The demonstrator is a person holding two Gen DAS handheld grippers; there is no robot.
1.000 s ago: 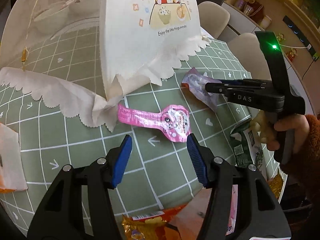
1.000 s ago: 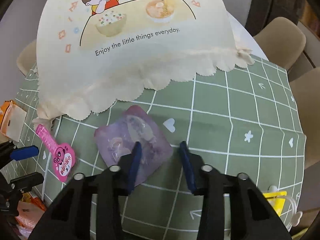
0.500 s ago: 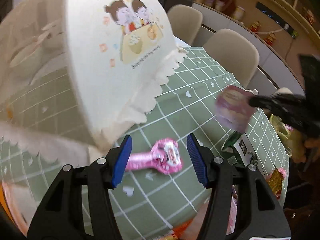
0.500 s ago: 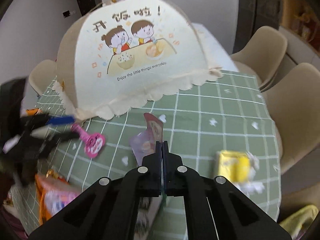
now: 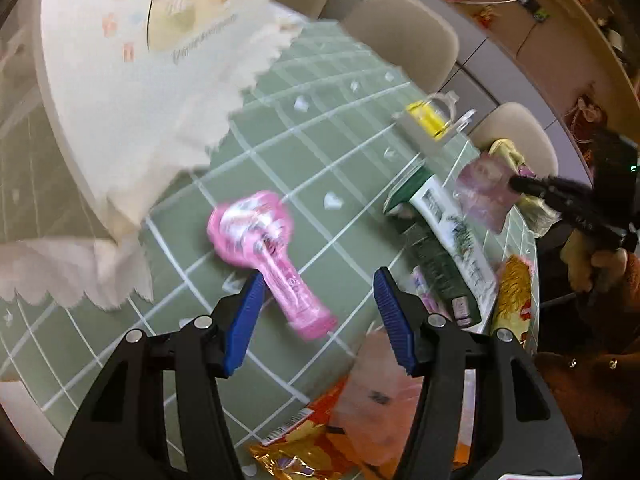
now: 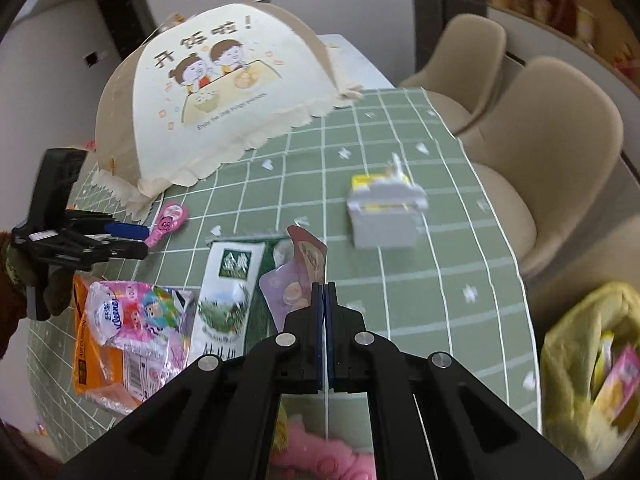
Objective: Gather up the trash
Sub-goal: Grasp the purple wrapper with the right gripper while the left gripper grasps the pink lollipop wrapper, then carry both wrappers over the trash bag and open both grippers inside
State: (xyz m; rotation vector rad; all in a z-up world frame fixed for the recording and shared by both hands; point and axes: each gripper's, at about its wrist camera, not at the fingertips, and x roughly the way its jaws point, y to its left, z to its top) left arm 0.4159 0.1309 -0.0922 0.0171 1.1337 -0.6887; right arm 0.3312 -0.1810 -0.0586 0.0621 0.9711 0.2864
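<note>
The bench (image 6: 400, 272), under a green grid cloth, carries a big cream food cover (image 6: 224, 96) at the far left, with trash spread along the near edge. A yellow bag (image 6: 592, 360) sits off the bench's right end — likely where the trash goes. Near left lie a green-and-white pouch (image 6: 228, 288), an orange packet (image 6: 86, 360) and a tissue pack (image 6: 132, 312); farther right stands a small yellow-and-white carton (image 6: 384, 208).

The right gripper (image 6: 324, 300) has its jaws clamped together on a lilac wrapper (image 6: 296, 276), lifted off the cloth. The film is light, floppy and slick, so a pinch well in from the edge seems safest.

The left gripper (image 5: 316, 308) hovers with jaws apart over a pink wrapper (image 5: 264, 248) lying flat on the cloth, not touching it. Its narrow tail, nearest the jaws, looks the easiest hold.
</note>
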